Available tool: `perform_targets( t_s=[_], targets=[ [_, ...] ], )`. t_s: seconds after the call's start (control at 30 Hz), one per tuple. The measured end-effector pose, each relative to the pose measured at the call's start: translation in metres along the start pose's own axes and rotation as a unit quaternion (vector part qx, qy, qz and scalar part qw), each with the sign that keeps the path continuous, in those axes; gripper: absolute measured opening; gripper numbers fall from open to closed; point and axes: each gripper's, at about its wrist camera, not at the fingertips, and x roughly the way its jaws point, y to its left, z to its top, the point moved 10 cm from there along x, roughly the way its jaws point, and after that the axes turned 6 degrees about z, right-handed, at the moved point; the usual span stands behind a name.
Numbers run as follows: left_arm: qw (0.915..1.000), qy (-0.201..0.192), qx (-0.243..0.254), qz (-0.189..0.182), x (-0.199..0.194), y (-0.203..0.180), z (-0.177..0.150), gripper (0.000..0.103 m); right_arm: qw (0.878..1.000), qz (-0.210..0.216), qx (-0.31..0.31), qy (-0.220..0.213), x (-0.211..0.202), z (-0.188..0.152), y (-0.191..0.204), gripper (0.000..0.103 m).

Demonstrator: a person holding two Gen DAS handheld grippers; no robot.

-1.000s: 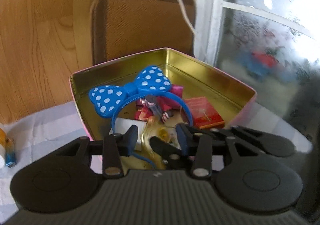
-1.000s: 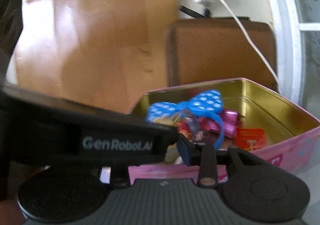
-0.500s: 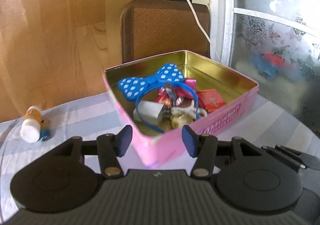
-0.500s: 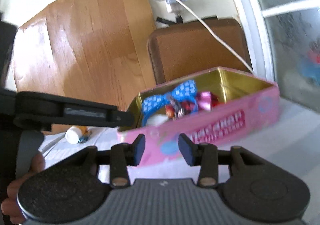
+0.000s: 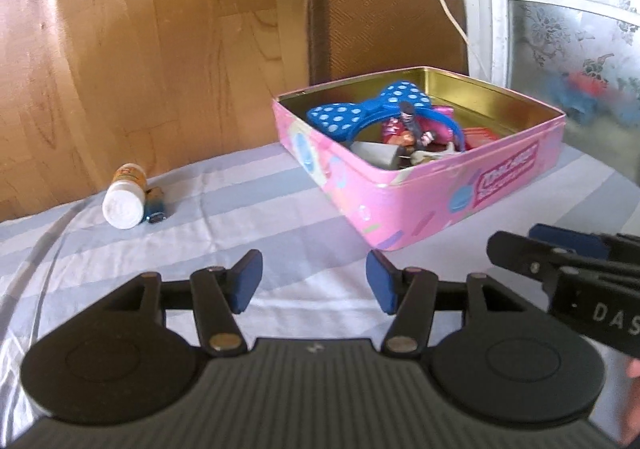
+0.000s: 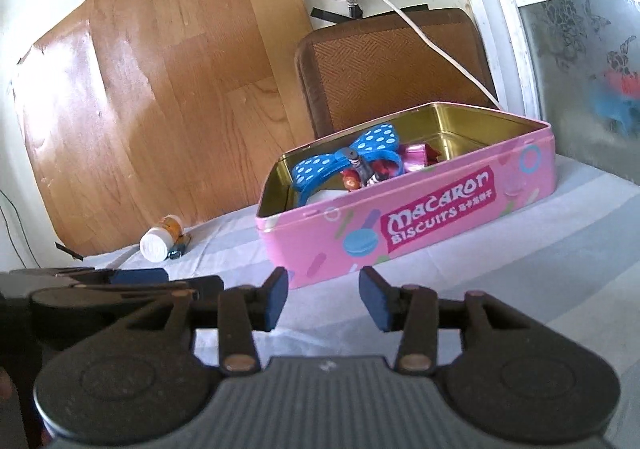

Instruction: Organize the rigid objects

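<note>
both grippers, left [image 5: 314, 281] and right [image 6: 323, 299], have just been opening, jaws apart with nothing between them. the pink tin [image 5: 420, 193] sits on the striped cloth [image 5: 248, 225] just ahead, holding the blue bow headband [image 5: 372, 109]; a small white-capped bottle [image 5: 124, 201] lies well apart to its left

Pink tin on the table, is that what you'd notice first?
Yes. The pink tin sits open on the striped tablecloth, with a blue polka-dot bow on top of the toys inside. To its left, a small white-capped bottle lies on its side.

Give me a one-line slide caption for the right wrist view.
Open right gripper faces a pink biscuit tin holding a blue polka-dot bow headband; a white-capped bottle lies on the cloth beyond.
</note>
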Motion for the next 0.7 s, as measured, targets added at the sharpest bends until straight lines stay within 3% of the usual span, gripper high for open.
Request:
perform_targets(
  t_s=[0.2, 0.7],
  targets=[
    [0.9998, 0.016, -0.010, -0.003, 0.017, 0.007, -0.021, 0.060, 1.000, -0.012, -0.017, 0.018, 0.007, -0.014, 0.011, 0.041],
    [0.9991, -0.004, -0.039, -0.015, 0.011, 0.013, -0.019, 0.060, 0.999, -0.033, -0.037, 0.019, 0.017, -0.017, 0.020, 0.042]
  ],
)
